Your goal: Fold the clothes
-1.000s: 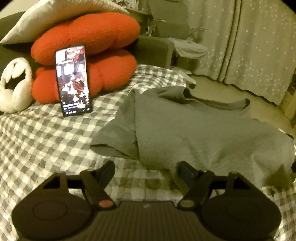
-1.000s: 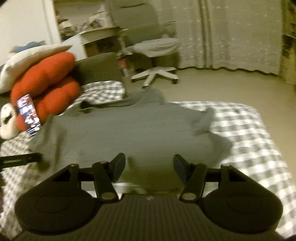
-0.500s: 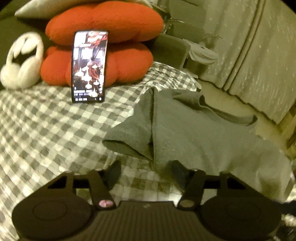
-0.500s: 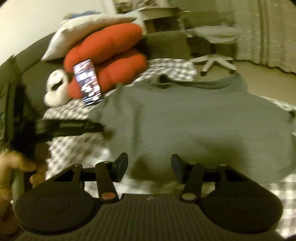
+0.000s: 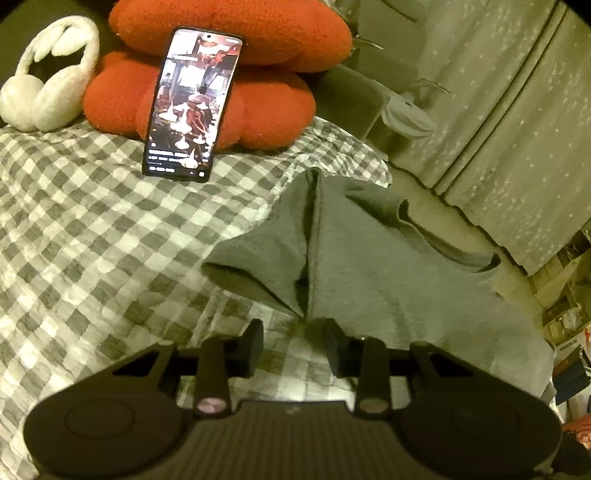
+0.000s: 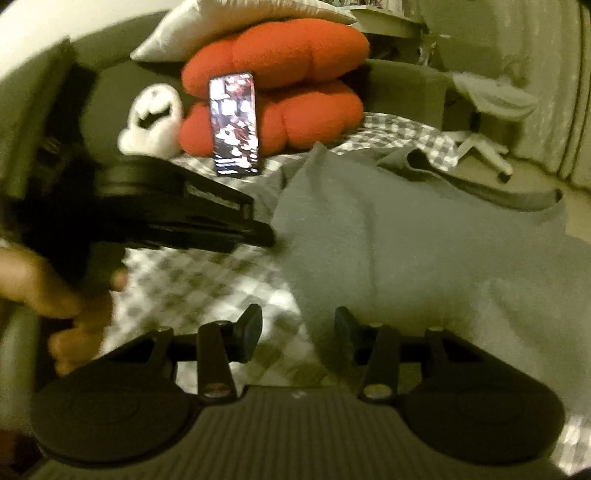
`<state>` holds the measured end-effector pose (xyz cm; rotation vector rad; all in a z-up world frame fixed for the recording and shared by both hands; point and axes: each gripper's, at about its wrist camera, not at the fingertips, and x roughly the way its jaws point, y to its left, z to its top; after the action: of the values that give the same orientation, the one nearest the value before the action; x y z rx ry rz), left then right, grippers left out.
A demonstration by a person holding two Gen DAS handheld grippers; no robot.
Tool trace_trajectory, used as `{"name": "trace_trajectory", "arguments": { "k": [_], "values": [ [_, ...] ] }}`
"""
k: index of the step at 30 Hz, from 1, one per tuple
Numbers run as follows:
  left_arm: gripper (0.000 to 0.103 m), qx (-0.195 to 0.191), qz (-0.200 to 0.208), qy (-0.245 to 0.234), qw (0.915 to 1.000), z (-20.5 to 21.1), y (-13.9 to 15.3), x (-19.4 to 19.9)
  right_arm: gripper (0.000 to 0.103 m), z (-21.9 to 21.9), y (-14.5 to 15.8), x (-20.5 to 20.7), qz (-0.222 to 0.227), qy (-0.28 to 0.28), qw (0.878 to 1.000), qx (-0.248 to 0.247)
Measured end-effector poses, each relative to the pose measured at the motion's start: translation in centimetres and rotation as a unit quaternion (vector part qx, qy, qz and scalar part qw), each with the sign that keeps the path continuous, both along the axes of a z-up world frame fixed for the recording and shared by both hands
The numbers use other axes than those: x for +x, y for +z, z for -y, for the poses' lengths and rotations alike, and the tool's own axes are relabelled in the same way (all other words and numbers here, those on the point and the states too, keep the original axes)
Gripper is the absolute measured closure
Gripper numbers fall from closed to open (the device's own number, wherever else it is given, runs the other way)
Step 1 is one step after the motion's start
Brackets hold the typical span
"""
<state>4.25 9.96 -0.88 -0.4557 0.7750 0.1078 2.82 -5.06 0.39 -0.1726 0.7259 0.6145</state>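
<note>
A grey t-shirt lies spread on the checked bed cover, its left sleeve sticking out to the left. My left gripper is open and empty, low over the cover just in front of the sleeve's underarm. In the right wrist view the shirt fills the middle. My right gripper is open and empty at the shirt's near left edge. The left gripper shows there too, held by a hand, with its tips at the shirt's left side.
A lit phone leans on stacked red cushions at the head of the bed, with white fluffy earmuffs to the left. A white pillow lies on top. A swivel chair and curtains stand beyond the bed.
Both grippers have moved left and closer to the shirt's left sleeve side. The right view has swung left, and the left gripper and hand now show in it.
</note>
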Motion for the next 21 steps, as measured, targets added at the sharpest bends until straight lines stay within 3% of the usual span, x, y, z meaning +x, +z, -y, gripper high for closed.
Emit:
{"name": "trace_trajectory", "arguments": {
  "k": [2, 3, 6, 14, 21],
  "values": [
    [0.062, 0.003, 0.0, 0.0, 1.0, -0.2, 0.0, 0.1, 0.06, -0.8, -0.7, 0.4, 0.013, -0.008, 1.0, -0.026],
    [0.061, 0.005, 0.0, 0.0, 1.0, -0.2, 0.0, 0.1, 0.075, -0.9, -0.9, 0.6, 0.016, -0.011, 0.999, -0.036],
    [0.061, 0.009, 0.013, 0.002, 0.9999, -0.6, 0.0, 0.1, 0.095, -0.8, -1.2, 1.4, 0.017, -0.025, 0.999, -0.039],
    [0.063, -0.02, 0.034, -0.009, 0.9992, -1.3, -0.5, 0.5, 0.097, 3.9, 0.6, 3.8, -0.013, -0.104, 0.992, 0.069],
    [0.063, -0.03, 0.04, -0.033, 0.9982, -0.7, -1.0, 0.9, 0.097, 7.7, 0.5, 6.5, -0.06, -0.158, 0.973, 0.158]
  ]
}}
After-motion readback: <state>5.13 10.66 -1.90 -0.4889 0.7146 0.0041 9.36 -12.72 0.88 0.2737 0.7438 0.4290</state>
